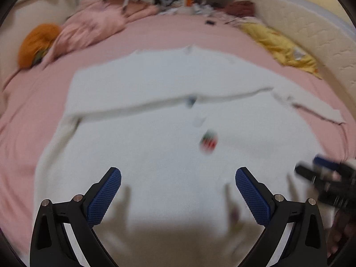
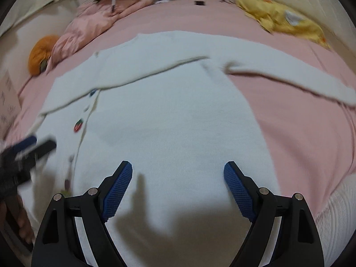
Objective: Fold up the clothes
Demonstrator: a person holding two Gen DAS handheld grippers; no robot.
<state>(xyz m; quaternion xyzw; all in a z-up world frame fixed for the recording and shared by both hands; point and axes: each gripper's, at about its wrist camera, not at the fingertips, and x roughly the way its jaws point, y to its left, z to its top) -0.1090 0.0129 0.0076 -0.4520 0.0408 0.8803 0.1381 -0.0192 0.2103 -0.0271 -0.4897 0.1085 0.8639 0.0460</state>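
Evidently the white cardigan [image 2: 169,120] lay spread flat on the pink bed [image 2: 300,133], button side up, probably so that its parts could be turned in cleanly. One sleeve lay folded across the chest of the cardigan, while the other sleeve [image 2: 300,82] stretched away from its body toward the yellow cloth [image 2: 287,20]. The cardigan's long axis ran from the hem, nearest the cameras, up to the collar at the far end, toward the clutter at the head of the bed; the row of coloured buttons [image 2: 78,125] followed that line.

Both tongs hovered over the hem end of the cardigan, gripping nothing. The left tongs [image 1: 178,191] stood released with jaws wide apart, and the right tongs [image 2: 178,182] likewise gaped. Both views were smeared by motion, so finer creases could not be told.
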